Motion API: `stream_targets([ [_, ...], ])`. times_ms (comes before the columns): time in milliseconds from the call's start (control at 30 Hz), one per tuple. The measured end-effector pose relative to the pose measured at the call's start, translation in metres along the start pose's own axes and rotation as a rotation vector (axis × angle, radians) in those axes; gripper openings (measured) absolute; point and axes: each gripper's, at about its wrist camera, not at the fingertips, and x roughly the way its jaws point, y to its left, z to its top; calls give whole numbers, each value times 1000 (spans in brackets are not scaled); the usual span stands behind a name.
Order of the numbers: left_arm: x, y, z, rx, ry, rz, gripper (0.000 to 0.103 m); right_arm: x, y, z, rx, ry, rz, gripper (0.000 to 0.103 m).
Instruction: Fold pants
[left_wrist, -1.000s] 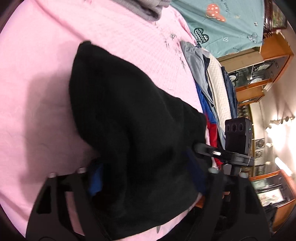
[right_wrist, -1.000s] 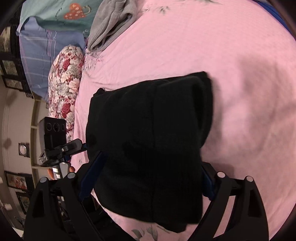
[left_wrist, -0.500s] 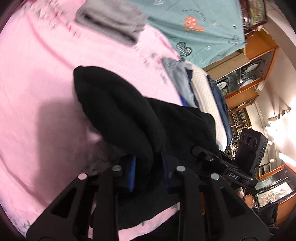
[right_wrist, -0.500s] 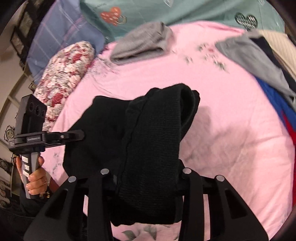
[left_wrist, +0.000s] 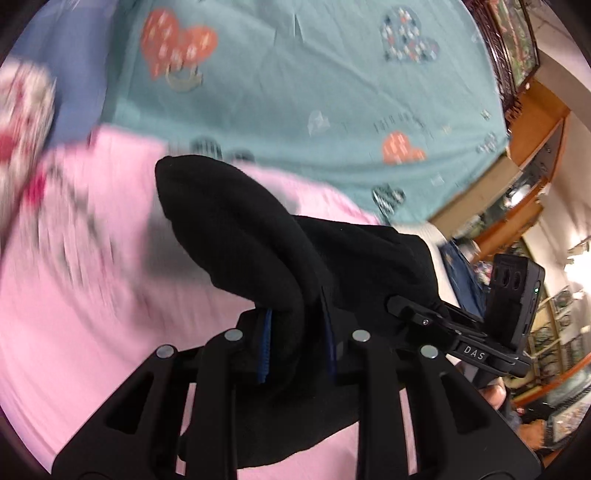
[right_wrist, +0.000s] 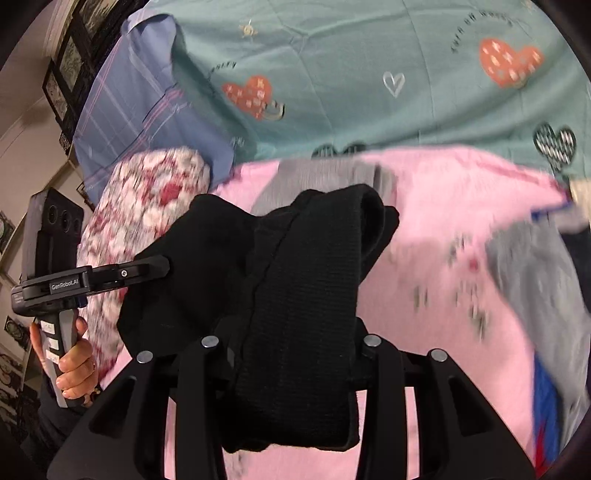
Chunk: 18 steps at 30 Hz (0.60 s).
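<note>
Currently: both grippers clamped on the folded black pants, lifted over the pink bedsheet.

Left wrist view: left gripper (left_wrist: 297, 341) has its blue-padded fingers (left_wrist: 264, 345) closed tight on a bunched fold of the black pants (left_wrist: 236, 229); fabric rises toward 11 o'clock and drapes toward 6. Right gripper (left_wrist: 458, 332) sits at 3 o'clock, touching the same cloth. Pink bedsheet (left_wrist: 74, 295) at 9, motion-blurred; teal heart-print sheet (left_wrist: 314, 74) at 12.
Right wrist view: right gripper (right_wrist: 291, 349) is pinched shut on the pants (right_wrist: 306, 266), a thick fold hanging down at 6. Left gripper (right_wrist: 88, 282) at 9, hand (right_wrist: 74, 373) on its handle, jaw tip at the cloth edge. Floral pillow (right_wrist: 147, 184) at 10, grey garment (right_wrist: 317, 173) at 12, clothes pile (right_wrist: 546, 295) at 3.
</note>
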Motion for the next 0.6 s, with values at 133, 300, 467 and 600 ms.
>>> stream_targets([
  [133,40,23,78,28,-33,47,23,51,-16,70,1,-31,-6,38],
  [300,126,94,106,-14,46,124,25,142,-57,102,6,12,-72,38],
  [467,158,169,83,-158,64,70,64,195,-108,72,118,27,-85,75],
  [600,147,173,75,-159,57,84,71,194,-120,68,151,23,-42,91],
])
